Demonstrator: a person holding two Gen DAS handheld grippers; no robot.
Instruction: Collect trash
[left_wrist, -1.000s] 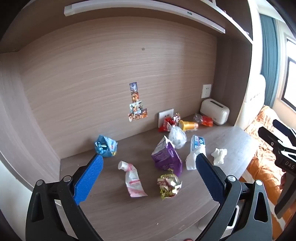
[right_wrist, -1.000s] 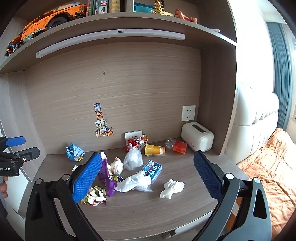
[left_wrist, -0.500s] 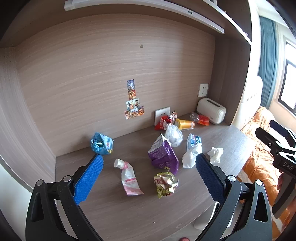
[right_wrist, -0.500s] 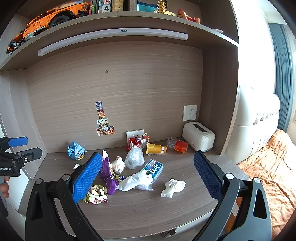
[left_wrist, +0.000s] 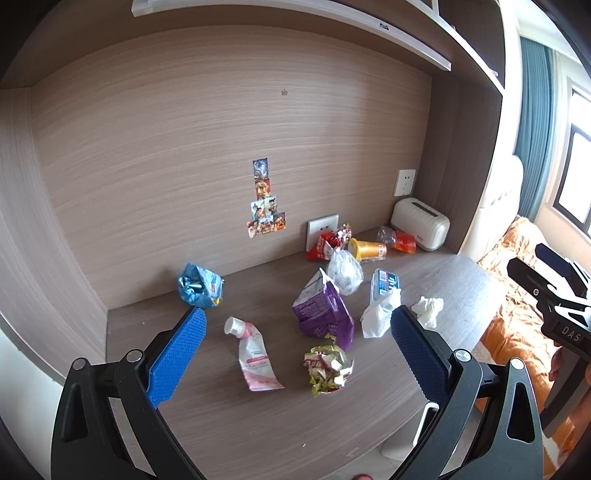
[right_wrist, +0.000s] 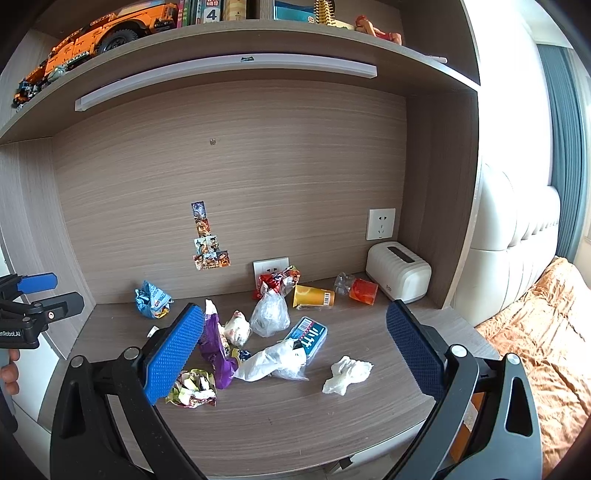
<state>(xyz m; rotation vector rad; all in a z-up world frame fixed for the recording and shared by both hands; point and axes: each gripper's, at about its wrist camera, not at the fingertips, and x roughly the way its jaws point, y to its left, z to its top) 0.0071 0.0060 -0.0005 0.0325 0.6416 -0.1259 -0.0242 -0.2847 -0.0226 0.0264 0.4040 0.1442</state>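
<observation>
Wood-grain table (left_wrist: 258, 435), left wrist view: left gripper (left_wrist: 295, 339) held above the near edge, jaws spread wide, nothing between the blue pads.
- Pink tube (left_wrist: 255, 356), white cap, lying flat near the front left.
- Crumpled foil wrapper (left_wrist: 327, 365), just right of the tube.
- Purple bag (left_wrist: 323, 310), torn open, behind the wrapper and touching it.
- Blue snack bag (left_wrist: 197, 284), crumpled, apart at the back left near the wall.
- Clear plastic bag (left_wrist: 345, 271), behind the purple bag.
- White plastic bag (left_wrist: 378, 315), lying partly on a blue tissue pack (left_wrist: 385, 283).
- White tissue wad (left_wrist: 427, 309), right of the white bag, apart from it.
- Red wrapper (left_wrist: 327, 243), orange cup (left_wrist: 367, 250) on its side, crushed bottle (left_wrist: 399, 238) with a red label: in a row along the back wall.
- White toaster (left_wrist: 419, 229), back right corner.
- Right gripper (left_wrist: 554, 280), at the right edge over an orange bedspread (left_wrist: 517, 332); whether its jaws are apart cannot be told here.

Right wrist view: right gripper (right_wrist: 295, 339), jaws spread wide, gripping nothing, above the front edge of the table (right_wrist: 295, 424).
- Same litter across the middle; tissue wad (right_wrist: 346, 373) lies closest between the pads.
- Left gripper (right_wrist: 40, 291), at the left edge.
- Shelf (right_wrist: 258, 40) above carries an orange toy truck (right_wrist: 107, 29) and books.
</observation>
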